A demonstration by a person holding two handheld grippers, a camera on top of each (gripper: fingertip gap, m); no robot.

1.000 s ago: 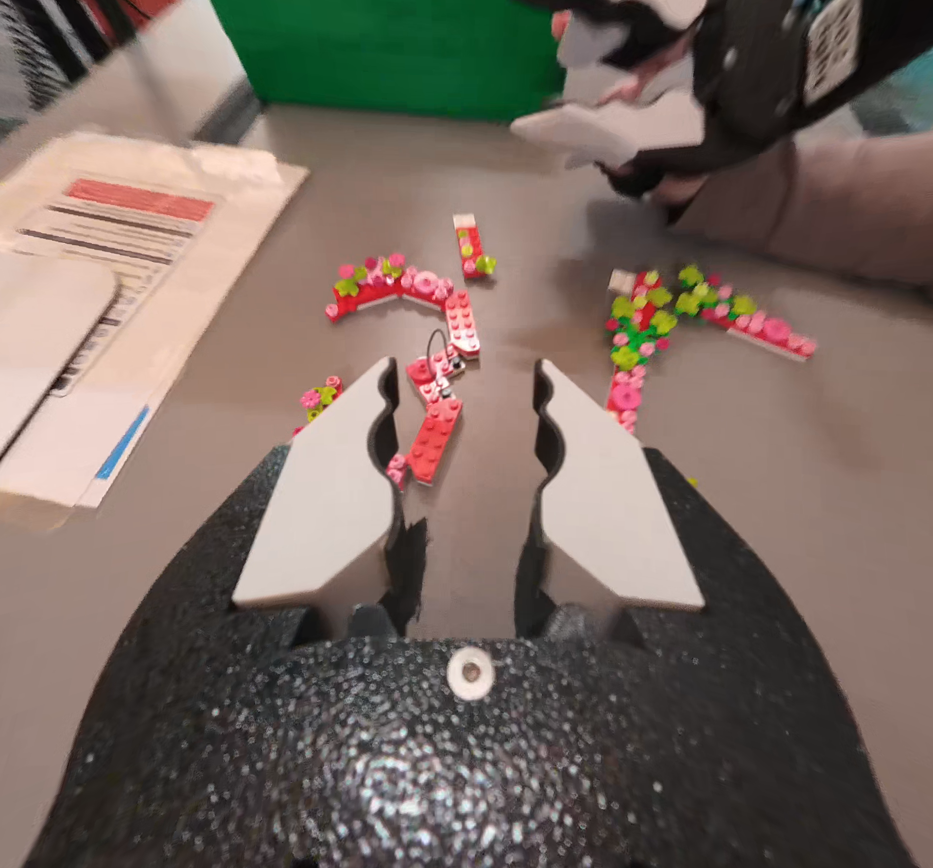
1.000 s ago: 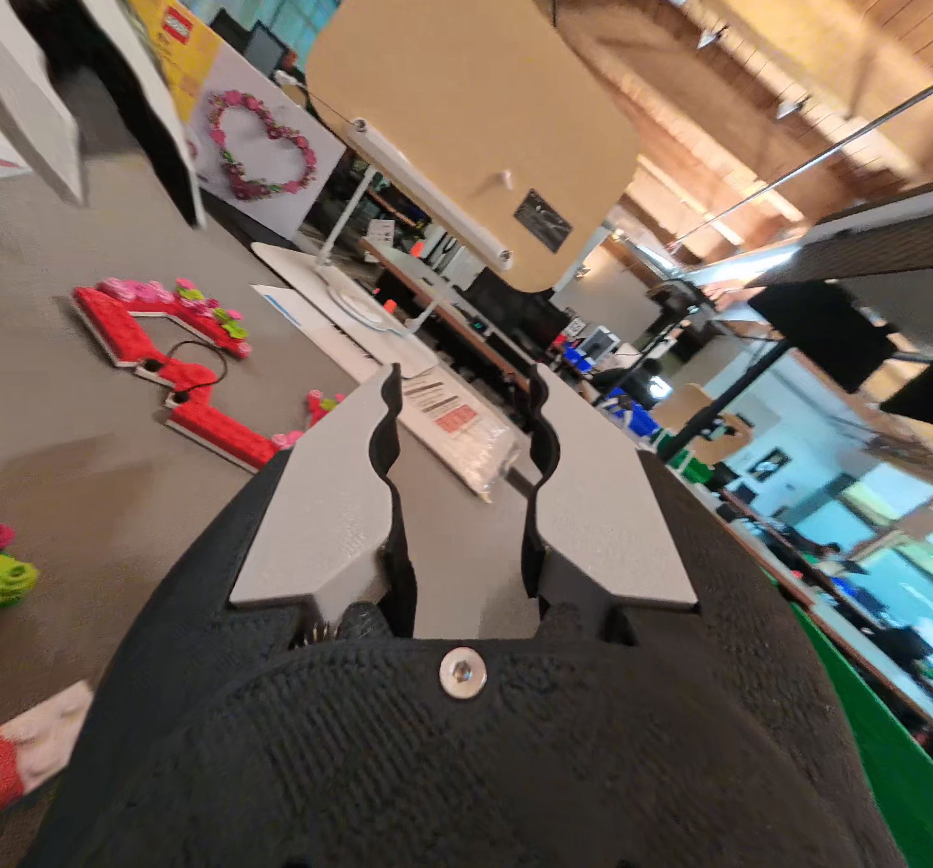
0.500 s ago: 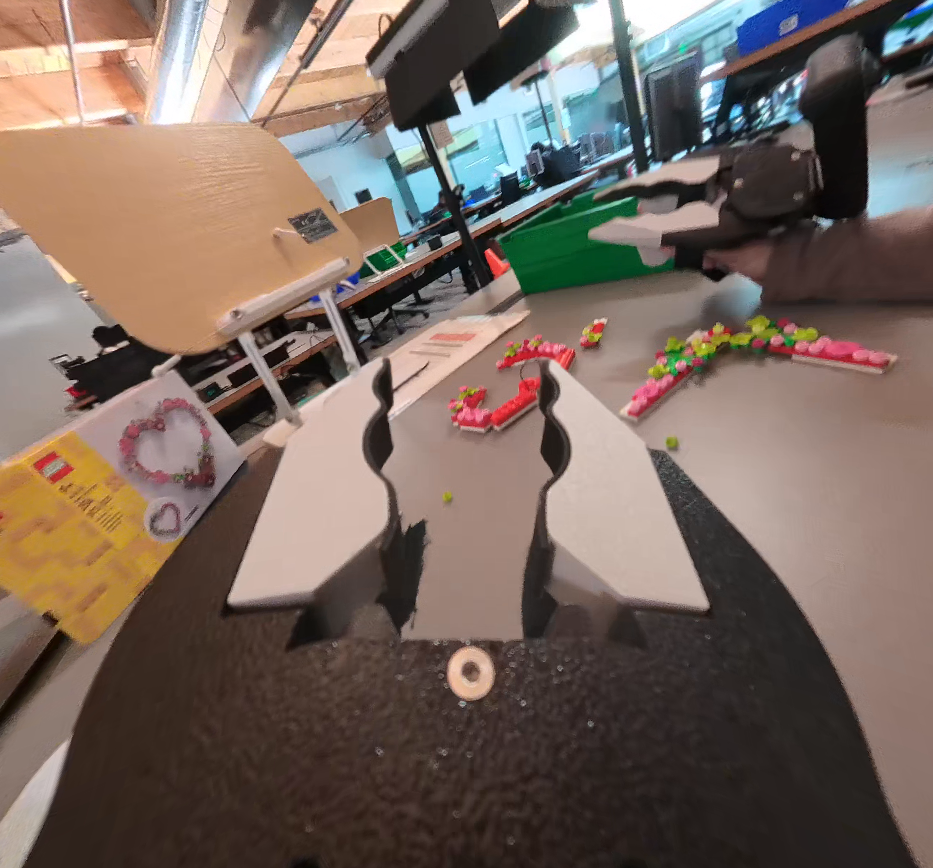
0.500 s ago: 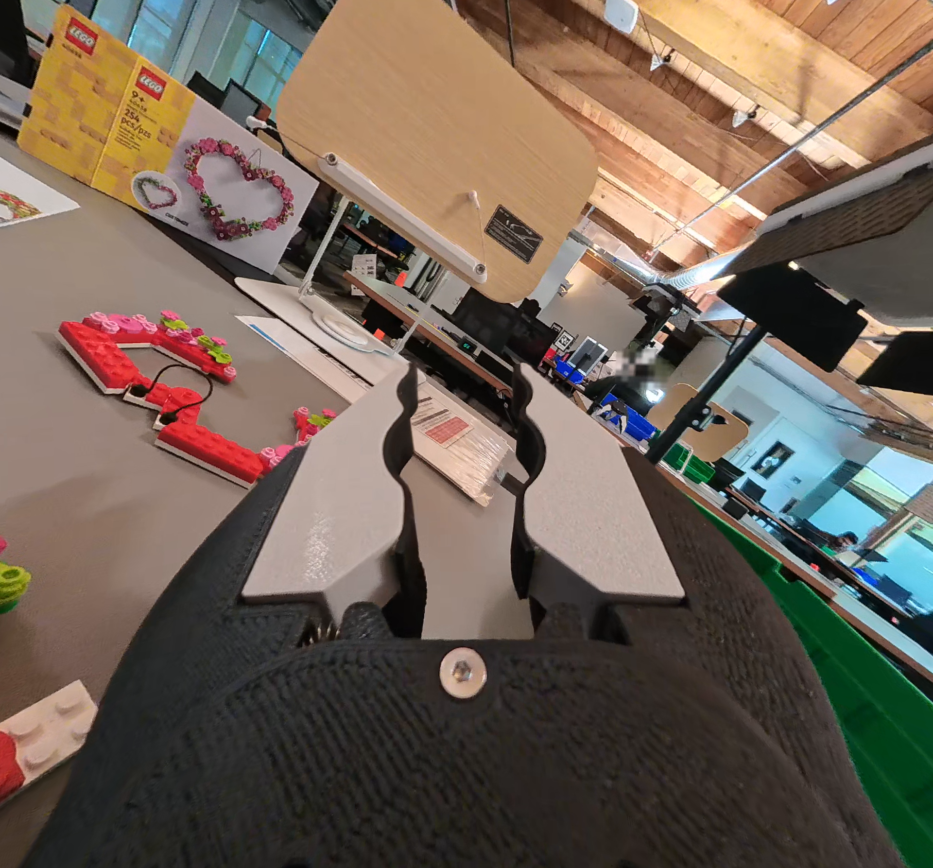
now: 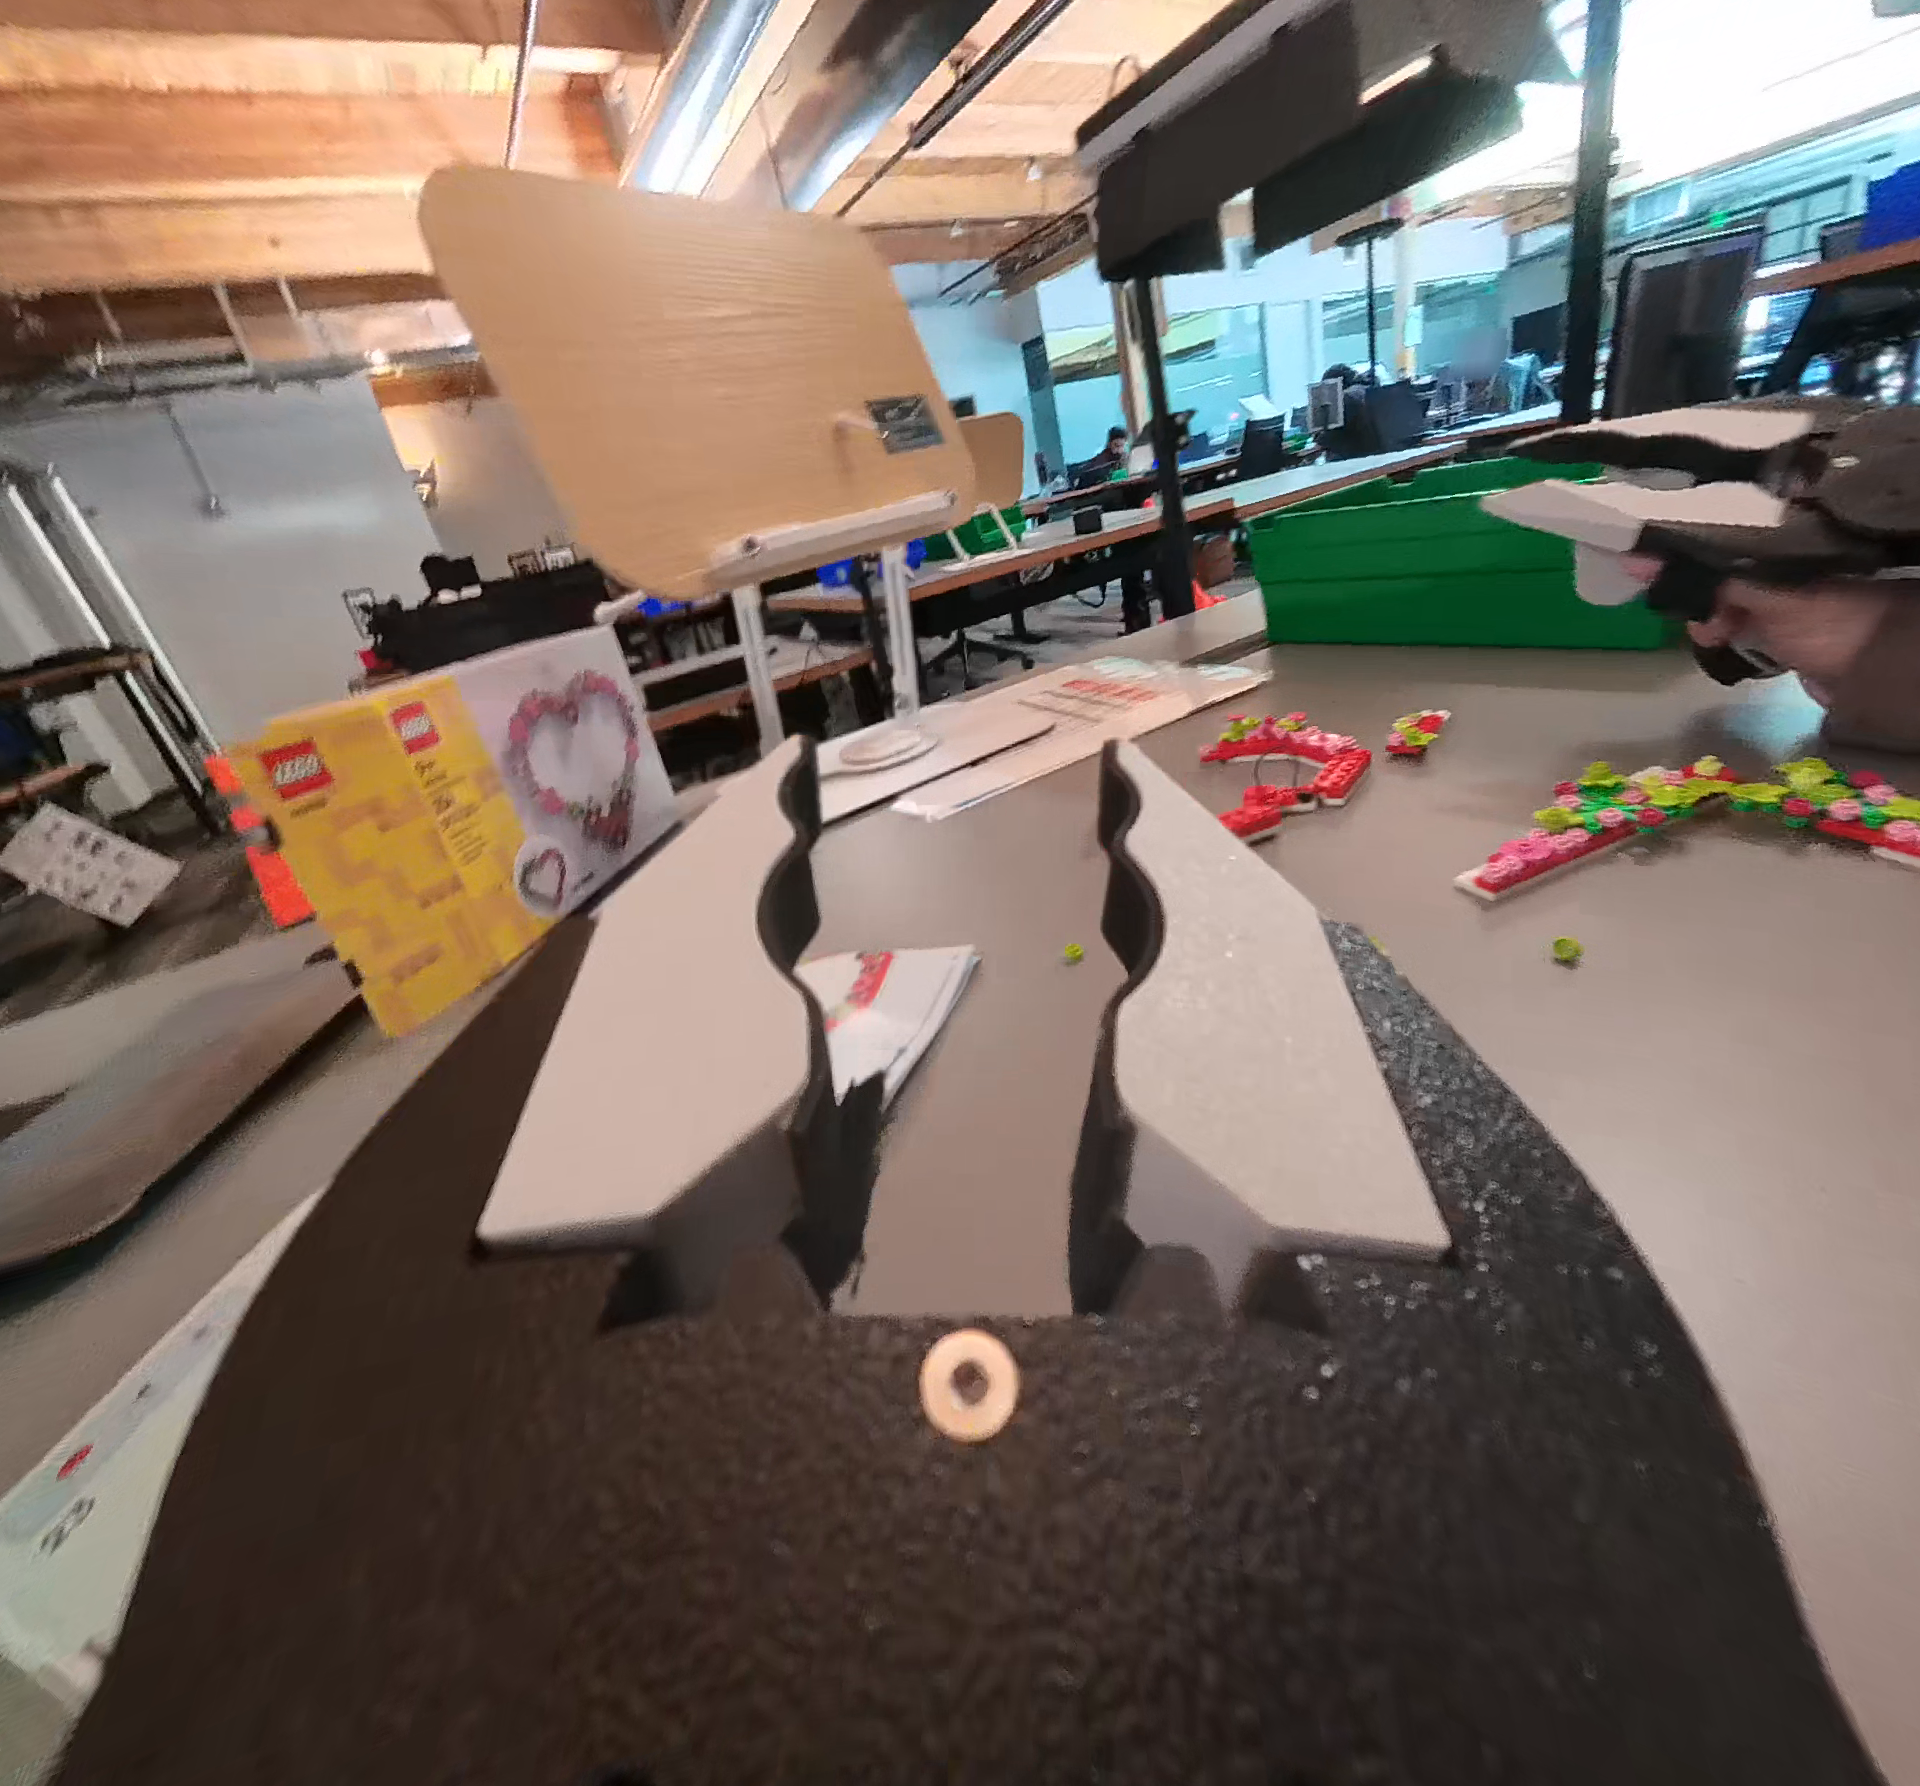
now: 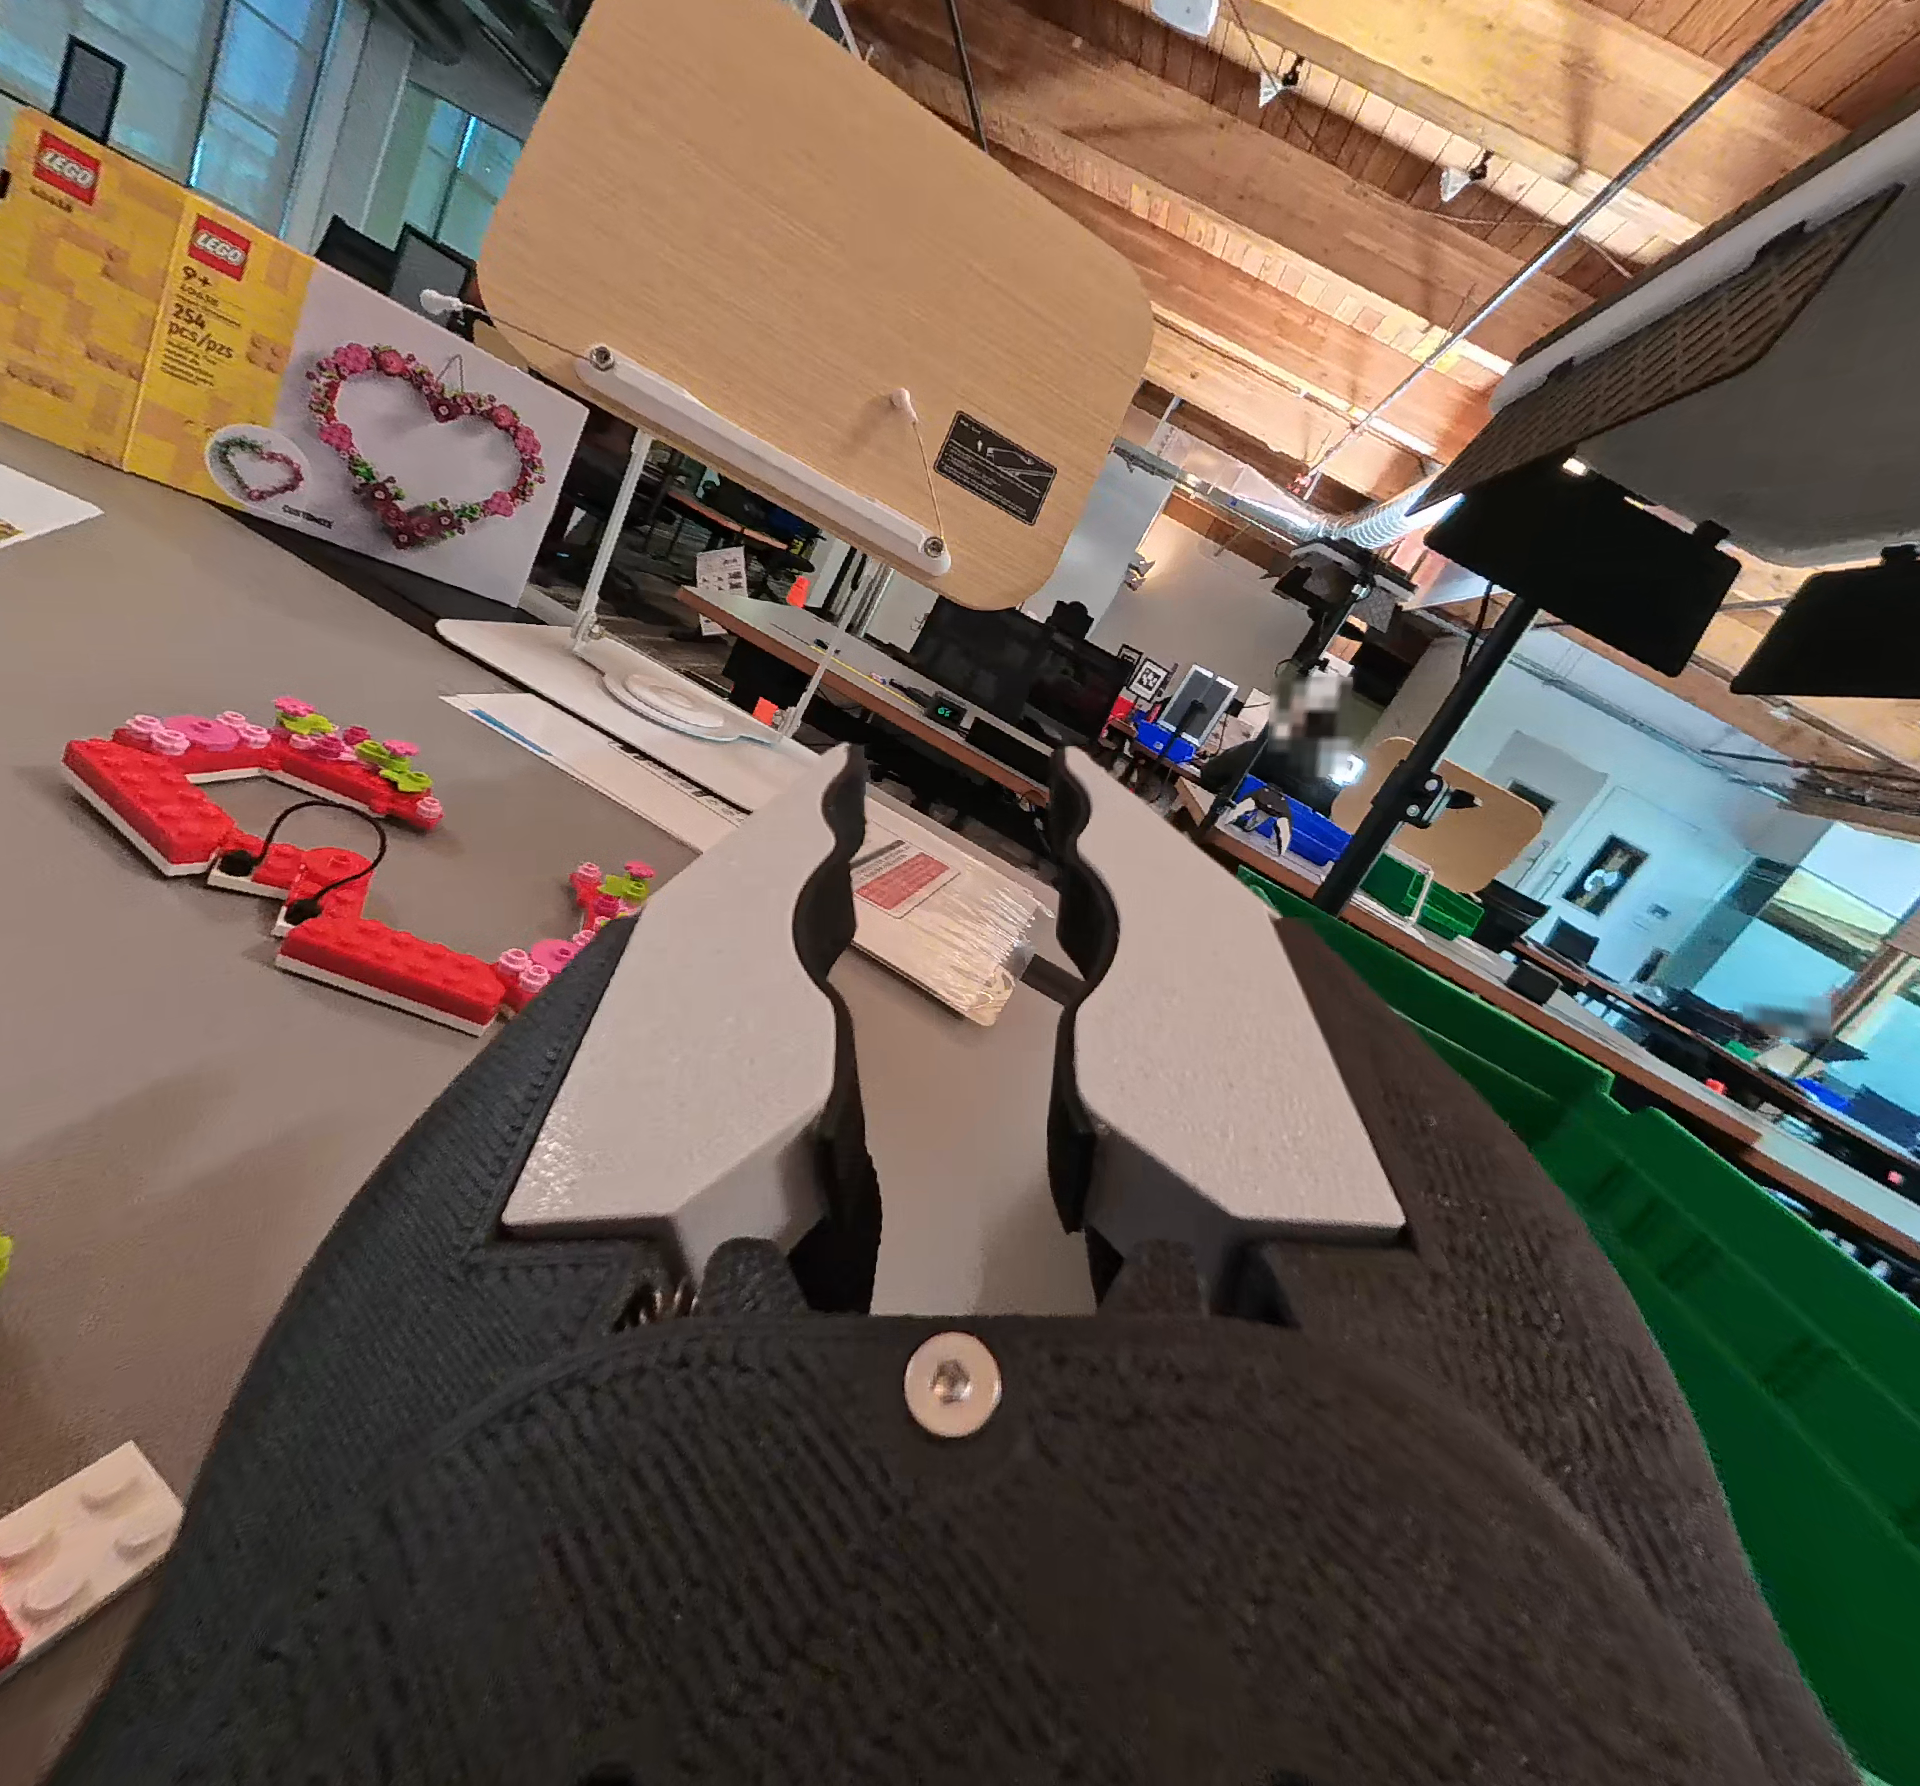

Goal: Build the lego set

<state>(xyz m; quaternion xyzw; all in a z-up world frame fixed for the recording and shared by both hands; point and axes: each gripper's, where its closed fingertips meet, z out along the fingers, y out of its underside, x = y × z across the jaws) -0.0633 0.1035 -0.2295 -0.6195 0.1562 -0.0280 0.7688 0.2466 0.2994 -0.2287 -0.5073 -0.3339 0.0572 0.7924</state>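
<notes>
Swinging up and leftward, my left gripper [image 5: 956, 780] now looks across the grey table [image 5: 1558, 1061] at the yellow set box [image 5: 416, 832] rather than down on the bricks as it did a second ago. Its fingers stand apart, nothing between them, with a folded instruction leaflet [image 5: 894, 998] lying on the table beyond the gap.

My right gripper [image 6: 951, 780] has lowered a touch and its fingers have narrowed since a second ago, though a clear gap remains and they hold nothing. From the left wrist view I see that right gripper [image 5: 1652, 479] at far right, held above the table in front of the green bin [image 5: 1403, 562].

Lego pieces are all on the table. Red curved section [image 6: 260, 843] with pink and lime flowers and a thin black cord lies left of my right gripper, flat. Flowered green-and-pink strip [image 5: 1683, 822] sits well right of my left gripper, near that red section [image 5: 1288, 770]. Two loose lime studs [image 5: 1073, 953] rest apart on the bare table. A white plate [image 6: 73, 1539] pokes in at the lower left of the right wrist view.

Wooden book stand [image 6: 810, 282] is upright at the table's far edge, beside the set box [image 6: 208, 344].
</notes>
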